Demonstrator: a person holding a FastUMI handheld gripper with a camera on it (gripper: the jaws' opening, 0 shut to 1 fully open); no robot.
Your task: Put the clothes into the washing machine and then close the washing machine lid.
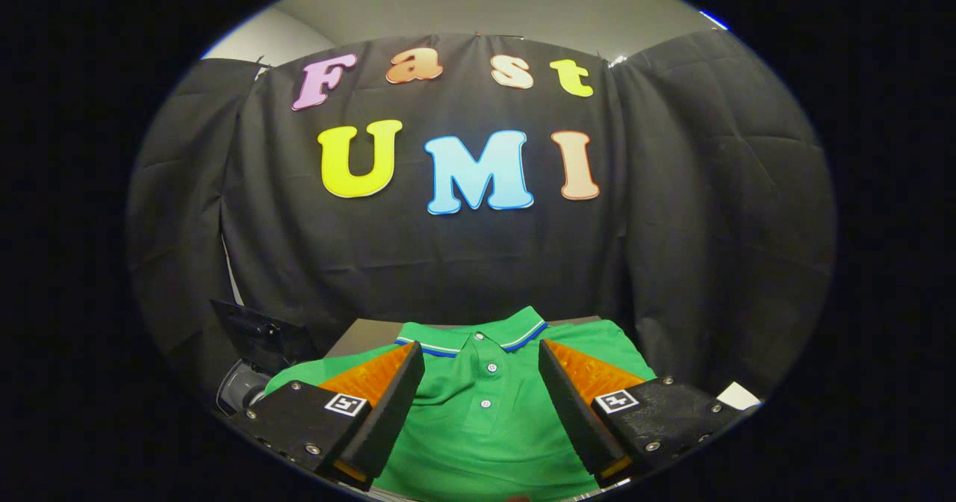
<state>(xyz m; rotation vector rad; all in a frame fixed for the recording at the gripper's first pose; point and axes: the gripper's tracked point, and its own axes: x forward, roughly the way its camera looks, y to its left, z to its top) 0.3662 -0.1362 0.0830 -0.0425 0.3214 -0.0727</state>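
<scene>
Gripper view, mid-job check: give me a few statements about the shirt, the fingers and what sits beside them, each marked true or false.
1. The gripper is open, its fingers spread apart. True.
2. The green polo shirt hangs pinched between the fingers. False: it lies flat on the table, showing through the gap, and neither finger presses on it.
3. The shirt's collar points away from the gripper, toward the black cloth wall. True.
4. The shirt's placket has a zip. False: it shows white buttons.
5. A dark device stands beyond the fingers, beside the shirt. True.
</scene>
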